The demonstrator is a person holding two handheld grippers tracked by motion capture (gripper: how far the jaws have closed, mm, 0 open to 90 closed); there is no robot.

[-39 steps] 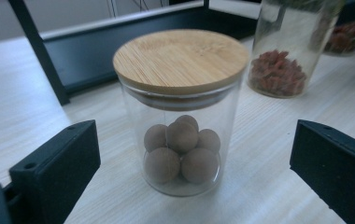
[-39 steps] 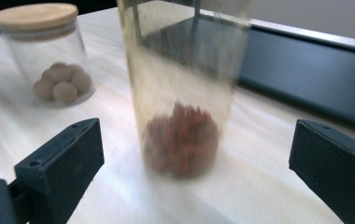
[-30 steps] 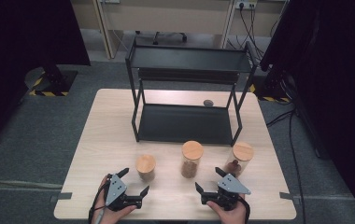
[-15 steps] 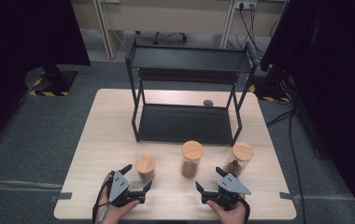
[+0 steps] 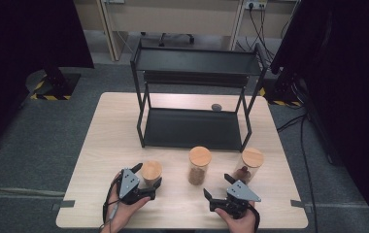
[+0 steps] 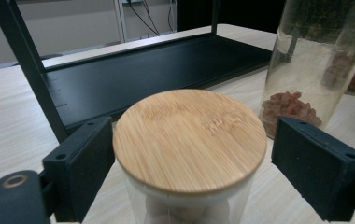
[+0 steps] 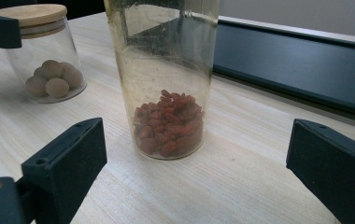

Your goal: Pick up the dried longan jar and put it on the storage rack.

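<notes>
Two grippers, left gripper (image 5: 146, 186) jaws closing around short jar (image 6: 189, 140), base cut off, right gripper (image 5: 218, 189) jaws released

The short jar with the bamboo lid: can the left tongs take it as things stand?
Probably yes. The left tongs already straddle the short jar, one jaw on each side. The jaws have just been closing, gaps remain, and nothing stands between them and the glass.

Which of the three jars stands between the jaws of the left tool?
The short jar at the left of the row, holding pale round balls. The middle jar and right jar are taller, with darker contents.
</notes>
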